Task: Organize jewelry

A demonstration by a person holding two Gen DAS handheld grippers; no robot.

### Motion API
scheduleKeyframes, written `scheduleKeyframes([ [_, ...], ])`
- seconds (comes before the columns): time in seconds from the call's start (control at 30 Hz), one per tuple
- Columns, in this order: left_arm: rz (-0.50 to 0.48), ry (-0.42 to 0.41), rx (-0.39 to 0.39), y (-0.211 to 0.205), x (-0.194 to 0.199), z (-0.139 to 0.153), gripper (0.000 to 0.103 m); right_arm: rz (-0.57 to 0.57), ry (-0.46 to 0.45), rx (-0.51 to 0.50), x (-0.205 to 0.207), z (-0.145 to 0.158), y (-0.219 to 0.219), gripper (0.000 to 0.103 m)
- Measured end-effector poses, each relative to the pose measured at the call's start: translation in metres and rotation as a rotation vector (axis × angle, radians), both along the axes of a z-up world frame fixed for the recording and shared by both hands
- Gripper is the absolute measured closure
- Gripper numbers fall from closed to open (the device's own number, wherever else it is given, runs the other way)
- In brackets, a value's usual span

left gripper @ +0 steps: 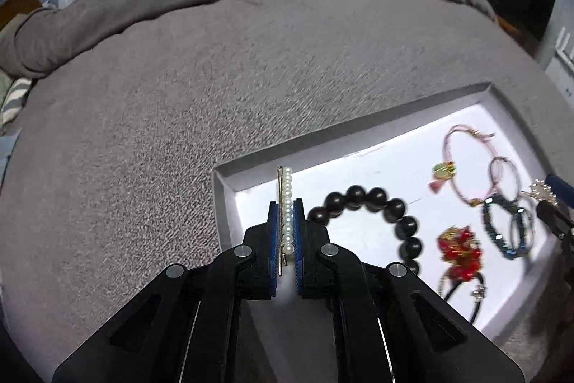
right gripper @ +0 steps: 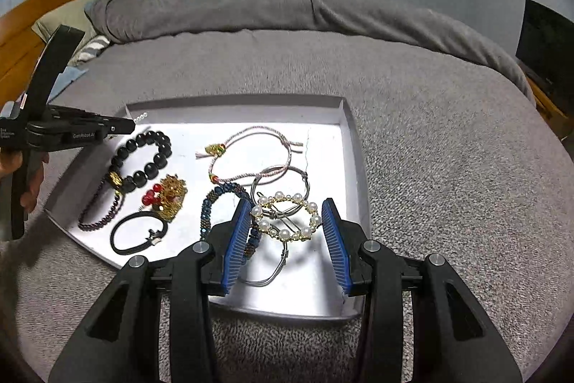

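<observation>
Pearls of hairpin (left gripper: 287, 214) half-hidden (clamped) between left gripper (left gripper: 286, 203) pads.

A rough, matt grey blanket (right gripper: 430, 149) is seen beneath the smooth white tray (right gripper: 353, 146); inside the tray, glossy black beads (right gripper: 143, 153) and pearly hairpins (right gripper: 287, 216) are seen.

My left gripper (left gripper: 286, 203), black with blue pads, is holding a white pearl hairpin (left gripper: 287, 203) with a gold bar. My right gripper (right gripper: 287, 232) is showing the same blue over a white tray (right gripper: 353, 146) lying on the grey blanket (right gripper: 430, 139), beside black beads (right gripper: 143, 157).
</observation>
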State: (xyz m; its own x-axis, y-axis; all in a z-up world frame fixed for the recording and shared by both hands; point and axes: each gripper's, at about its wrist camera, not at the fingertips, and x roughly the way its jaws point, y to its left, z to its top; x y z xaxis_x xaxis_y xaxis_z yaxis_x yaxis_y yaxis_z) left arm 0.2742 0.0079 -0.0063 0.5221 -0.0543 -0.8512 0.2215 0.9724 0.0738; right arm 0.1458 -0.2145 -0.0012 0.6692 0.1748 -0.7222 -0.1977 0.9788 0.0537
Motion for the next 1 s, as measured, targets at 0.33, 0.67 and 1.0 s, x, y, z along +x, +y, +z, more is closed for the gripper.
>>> scheduleKeyframes([
  [0.33,0.012,0.011,-0.009,0.006,0.004,-0.008,0.094,-0.005,0.023,-0.029,0.005,-0.007,0.002,0.062],
  [0.67,0.006,-0.004,-0.052,0.012,-0.012,-0.002,0.086,-0.006,0.003,-0.003,0.000,-0.003,-0.002,0.058],
  [1.0,-0.051,-0.085,-0.157,0.006,-0.066,0.035,0.048,-0.058,-0.087,0.096,-0.043,0.036,-0.031,0.038],
])
